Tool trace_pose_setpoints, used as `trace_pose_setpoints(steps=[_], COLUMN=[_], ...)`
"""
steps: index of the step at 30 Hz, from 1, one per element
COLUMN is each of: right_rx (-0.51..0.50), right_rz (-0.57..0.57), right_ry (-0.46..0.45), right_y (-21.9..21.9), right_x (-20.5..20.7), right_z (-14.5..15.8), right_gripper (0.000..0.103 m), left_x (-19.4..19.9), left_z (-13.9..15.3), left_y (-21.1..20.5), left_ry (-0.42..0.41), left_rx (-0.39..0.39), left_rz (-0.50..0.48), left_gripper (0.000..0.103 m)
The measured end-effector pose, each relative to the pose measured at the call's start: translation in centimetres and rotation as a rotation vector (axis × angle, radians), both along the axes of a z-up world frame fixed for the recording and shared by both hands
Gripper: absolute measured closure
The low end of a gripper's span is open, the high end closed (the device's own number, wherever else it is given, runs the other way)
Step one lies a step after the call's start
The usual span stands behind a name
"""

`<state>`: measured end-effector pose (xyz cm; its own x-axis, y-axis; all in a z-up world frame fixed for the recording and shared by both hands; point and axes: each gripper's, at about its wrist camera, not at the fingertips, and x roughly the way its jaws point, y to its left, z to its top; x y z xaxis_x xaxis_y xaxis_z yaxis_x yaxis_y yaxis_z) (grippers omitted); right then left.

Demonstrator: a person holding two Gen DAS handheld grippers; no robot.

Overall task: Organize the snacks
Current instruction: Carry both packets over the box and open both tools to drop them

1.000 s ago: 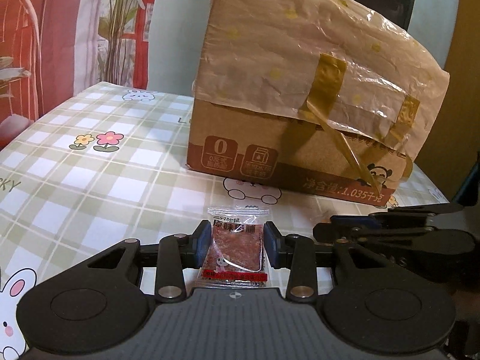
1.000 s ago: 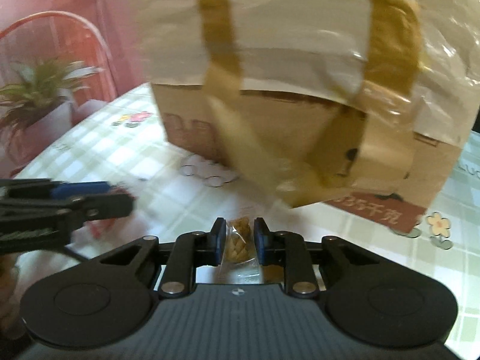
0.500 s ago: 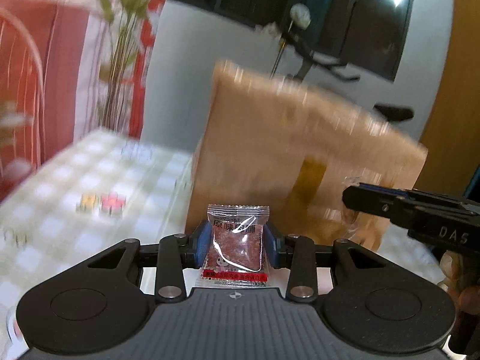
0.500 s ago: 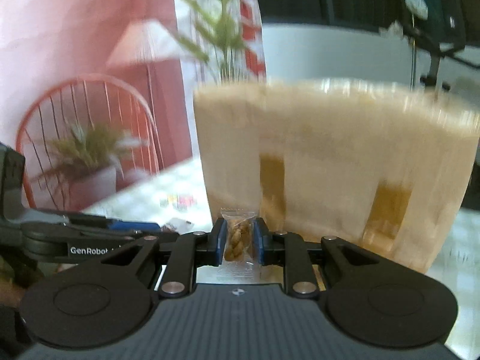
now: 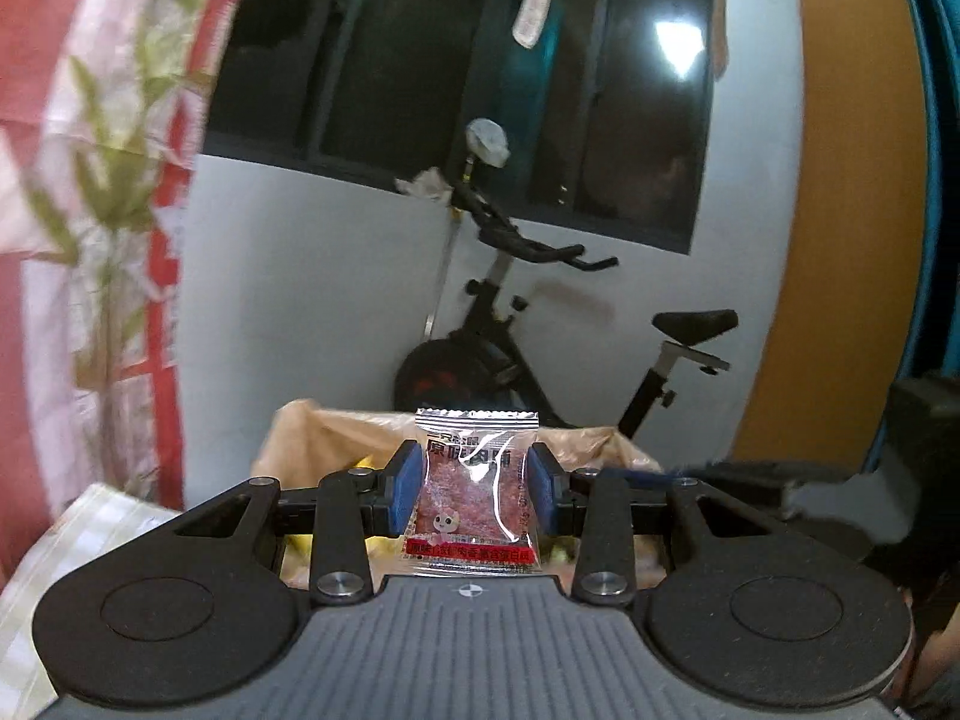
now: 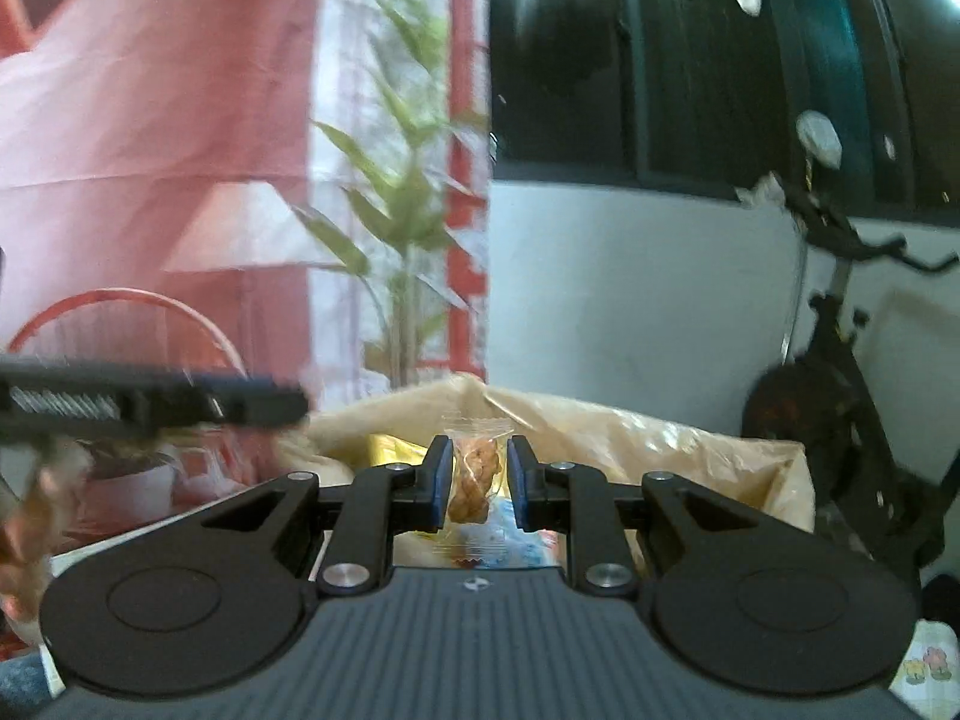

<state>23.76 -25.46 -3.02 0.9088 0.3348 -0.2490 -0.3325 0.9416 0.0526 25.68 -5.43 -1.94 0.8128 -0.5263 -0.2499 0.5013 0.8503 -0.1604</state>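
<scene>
My left gripper (image 5: 474, 495) is shut on a clear packet of red dried meat (image 5: 474, 498) with a red strip at its bottom. It is held upright above the open top of a cardboard box lined with a tan plastic bag (image 5: 318, 432). My right gripper (image 6: 478, 483) is shut on a small clear packet of brown nuts (image 6: 474, 480), also held over the box's open bag (image 6: 660, 438). Yellow and blue wrappers (image 6: 396, 450) lie inside the box. The right gripper (image 5: 750, 474) shows blurred at the right of the left wrist view. The left gripper (image 6: 150, 405) shows at the left of the right wrist view.
An exercise bike (image 5: 528, 324) stands behind the box against a white wall. A dark window (image 5: 456, 78) is above it. A red and white curtain with green plants (image 6: 408, 180) hangs at the left. A strip of checked tablecloth (image 5: 90, 528) shows low left.
Both grippers have risen with their packets from table height beside the box to above its open top. The box's inside with wrappers has come into view.
</scene>
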Motion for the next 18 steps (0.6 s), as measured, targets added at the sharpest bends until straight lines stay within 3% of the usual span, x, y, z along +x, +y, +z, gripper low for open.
trace_pose_setpoints(steps=[7, 9, 13, 18], right_rx=[0.002, 0.030, 0.066, 0.088], right_rz=[-0.113, -0.129, -0.131, -0.125], right_ry=[0.099, 0.100, 0.090, 0.064], right_y=[-2.9, -3.6, -4.6, -5.3], right_x=[2.4, 1.9, 0.7, -1.1], right_z=[-2.2, -2.6, -2.6, -2.3], right_gripper=[0.078, 0.077, 0.076, 0.076], left_x=[4.7, 5.5, 6.7, 5.4], left_z=[-1.1, -1.7, -2.4, -2.7], left_y=[-5.0, -5.4, -4.5, -2.7], left_ry=[0.052, 0.072, 0.105, 0.110], left_rx=[0.065, 0.093, 0.078, 0.089], left_rz=[-0.089, -0.067, -0.014, -0.006], left_gripper=[0.056, 0.043, 0.041, 0.041])
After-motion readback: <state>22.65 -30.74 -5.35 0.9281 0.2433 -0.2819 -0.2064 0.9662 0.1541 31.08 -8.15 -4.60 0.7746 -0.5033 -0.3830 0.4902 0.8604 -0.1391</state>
